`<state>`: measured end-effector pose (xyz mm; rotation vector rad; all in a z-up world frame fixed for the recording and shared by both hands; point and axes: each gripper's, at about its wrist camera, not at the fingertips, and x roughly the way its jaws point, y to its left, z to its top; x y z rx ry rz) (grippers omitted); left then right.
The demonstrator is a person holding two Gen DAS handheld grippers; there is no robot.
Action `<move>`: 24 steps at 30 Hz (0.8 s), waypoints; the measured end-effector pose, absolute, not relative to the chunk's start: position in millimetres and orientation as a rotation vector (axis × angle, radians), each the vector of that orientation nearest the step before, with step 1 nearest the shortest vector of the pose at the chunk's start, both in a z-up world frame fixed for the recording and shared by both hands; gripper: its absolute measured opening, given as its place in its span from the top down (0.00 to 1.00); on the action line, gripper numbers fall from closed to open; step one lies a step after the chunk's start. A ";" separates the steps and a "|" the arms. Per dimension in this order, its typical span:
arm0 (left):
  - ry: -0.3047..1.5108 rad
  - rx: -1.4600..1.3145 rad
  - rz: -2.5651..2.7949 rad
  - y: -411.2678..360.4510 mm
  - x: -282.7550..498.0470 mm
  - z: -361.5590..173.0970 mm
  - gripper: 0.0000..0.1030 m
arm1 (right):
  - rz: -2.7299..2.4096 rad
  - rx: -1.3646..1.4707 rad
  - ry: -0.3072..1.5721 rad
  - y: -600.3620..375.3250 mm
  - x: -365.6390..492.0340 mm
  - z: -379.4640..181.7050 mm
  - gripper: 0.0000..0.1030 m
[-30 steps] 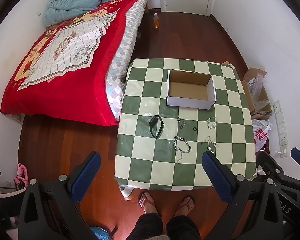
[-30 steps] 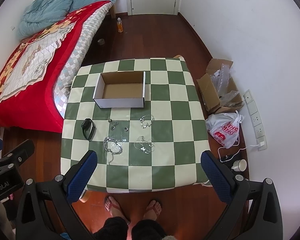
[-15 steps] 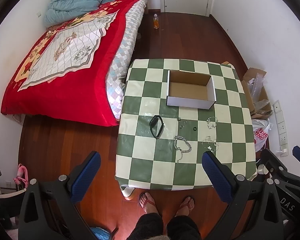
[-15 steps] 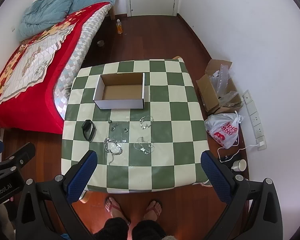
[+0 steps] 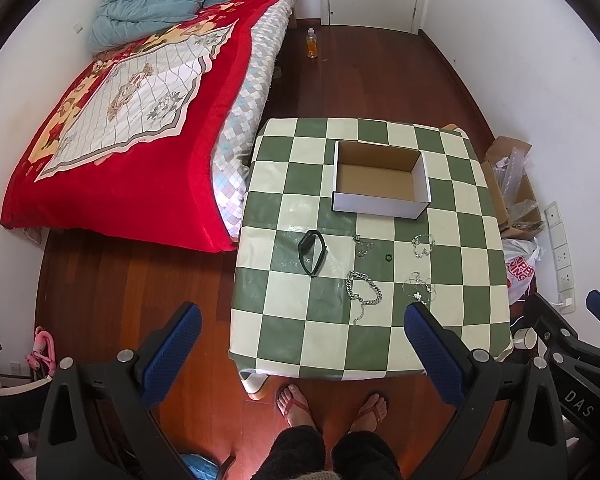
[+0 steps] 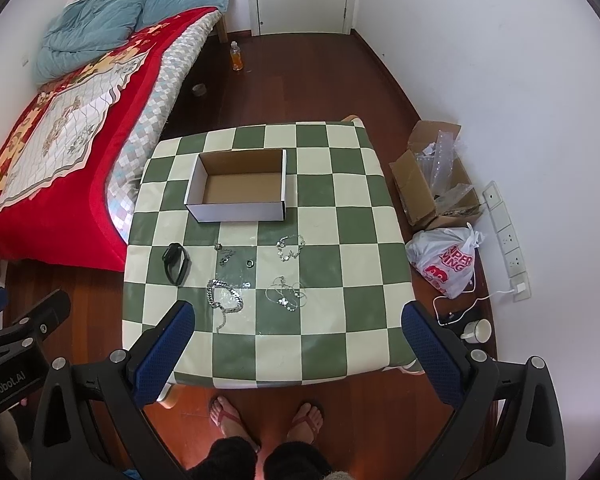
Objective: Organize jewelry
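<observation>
A green and cream checked table [image 5: 340, 344] [image 6: 340, 344] holds an empty white cardboard box [image 5: 380, 178] [image 6: 240, 188] at the back. In front of it lie a black wristband [image 5: 313, 251] [image 6: 175, 263], a thick silver chain [image 5: 363, 289] [image 6: 224, 296], a small dark ring [image 5: 388, 257] [image 6: 249, 264] and several thin silver pieces [image 5: 423, 245] [image 6: 290, 248]. My left gripper [image 5: 302, 334] and right gripper [image 6: 298, 330] are both open and empty, held high above the table's near edge.
A bed with a red blanket [image 5: 112, 128] stands left of the table. An orange bottle [image 5: 311, 43] is on the floor behind. A cardboard box [image 6: 436, 184], a plastic bag [image 6: 448, 268], a mug [image 6: 476, 330] and a power strip [image 6: 504, 240] lie on the right. The person's feet [image 6: 268, 416] are by the table.
Both views have risen and pulled back very slightly. Nothing on the table has moved, and both grippers stay open.
</observation>
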<state>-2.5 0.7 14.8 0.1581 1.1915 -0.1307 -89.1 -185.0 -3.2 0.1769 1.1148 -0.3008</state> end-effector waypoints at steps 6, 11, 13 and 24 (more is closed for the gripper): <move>1.190 0.159 -0.131 1.2 -2.9 16.5 0.00 | -0.301 0.178 1.114 -185.3 -88.7 -2.8 0.00; 1.191 0.160 -0.131 1.4 -3.2 16.8 0.00 | -0.303 0.180 1.111 -188.0 -88.7 -0.6 0.00; 1.190 0.159 -0.131 1.5 -3.3 17.4 0.00 | -0.302 0.179 1.112 -188.3 -88.8 -0.7 0.00; 1.187 0.162 -0.132 2.3 -3.2 17.5 0.00 | -0.302 0.178 1.111 -187.1 -87.1 1.3 0.00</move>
